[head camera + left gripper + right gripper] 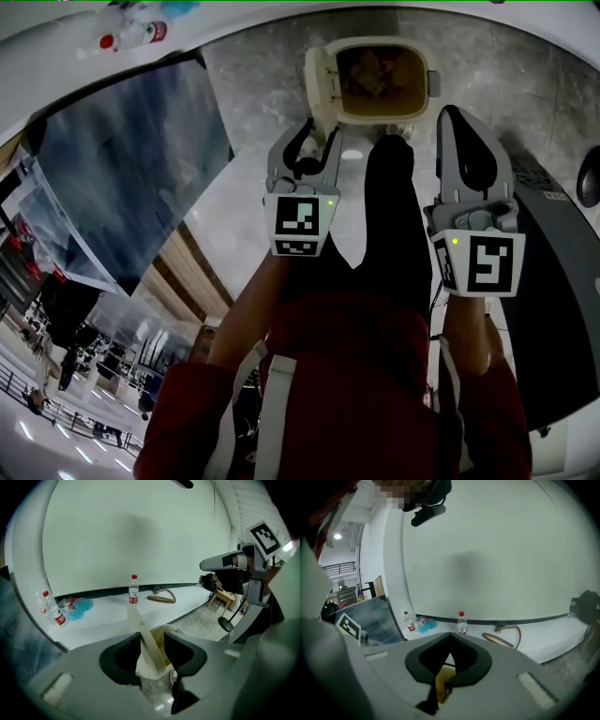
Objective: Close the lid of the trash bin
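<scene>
The cream trash bin (384, 86) stands on the marble floor ahead of me, with rubbish inside. Its lid (322, 89) stands up open at its left side. My left gripper (317, 133) reaches to the lid. In the left gripper view its jaws are apart, and the upright lid (146, 651) stands edge-on in the gap of the left gripper (152, 637), with the bin's rim (169, 631) just behind. My right gripper (453, 114) hovers at the bin's right side, holding nothing. Its tips meet in the right gripper view (450, 634), above the bin's yellowish inside (442, 684).
My dark trouser leg (394, 216) stretches between the two grippers towards the bin. A white ledge behind the bin carries a water bottle (133, 590), two more bottles (56, 613), a blue cloth (79, 607) and a brown strap (161, 598). A dark grey machine (562, 281) stands to the right.
</scene>
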`<state>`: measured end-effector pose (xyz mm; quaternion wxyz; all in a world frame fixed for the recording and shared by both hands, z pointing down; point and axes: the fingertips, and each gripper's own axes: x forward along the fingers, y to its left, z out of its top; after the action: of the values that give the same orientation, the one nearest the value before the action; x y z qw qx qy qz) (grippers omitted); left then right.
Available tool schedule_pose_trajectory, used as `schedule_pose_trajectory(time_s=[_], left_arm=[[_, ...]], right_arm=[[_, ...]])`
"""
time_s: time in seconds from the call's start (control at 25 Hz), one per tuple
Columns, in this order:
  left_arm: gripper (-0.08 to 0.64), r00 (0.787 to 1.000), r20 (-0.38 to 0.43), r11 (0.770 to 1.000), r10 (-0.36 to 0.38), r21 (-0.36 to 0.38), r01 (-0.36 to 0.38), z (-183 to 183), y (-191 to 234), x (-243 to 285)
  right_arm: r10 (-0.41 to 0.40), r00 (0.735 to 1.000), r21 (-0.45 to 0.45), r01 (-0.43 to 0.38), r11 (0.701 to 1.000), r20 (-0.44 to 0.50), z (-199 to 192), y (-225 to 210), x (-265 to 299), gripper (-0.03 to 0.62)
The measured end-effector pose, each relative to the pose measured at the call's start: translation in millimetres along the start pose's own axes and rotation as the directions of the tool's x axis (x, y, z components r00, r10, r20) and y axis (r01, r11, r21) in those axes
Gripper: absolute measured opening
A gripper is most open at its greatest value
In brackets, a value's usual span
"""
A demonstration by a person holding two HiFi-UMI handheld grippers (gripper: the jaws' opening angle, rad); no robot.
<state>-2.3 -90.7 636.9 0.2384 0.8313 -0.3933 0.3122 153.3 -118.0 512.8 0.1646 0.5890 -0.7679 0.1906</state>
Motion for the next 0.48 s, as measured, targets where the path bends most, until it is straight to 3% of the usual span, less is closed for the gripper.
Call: schedule_pose_trajectory(time_s=[0.48], left_arm=[[0.161, 0.992, -0.028, 0.989, -0.120, 0.079, 0.122, 9, -68, 44]], right_arm=[[-0.075, 0.996, 0.013, 0.075, 0.997, -0.043, -31, -49, -17, 0.001]])
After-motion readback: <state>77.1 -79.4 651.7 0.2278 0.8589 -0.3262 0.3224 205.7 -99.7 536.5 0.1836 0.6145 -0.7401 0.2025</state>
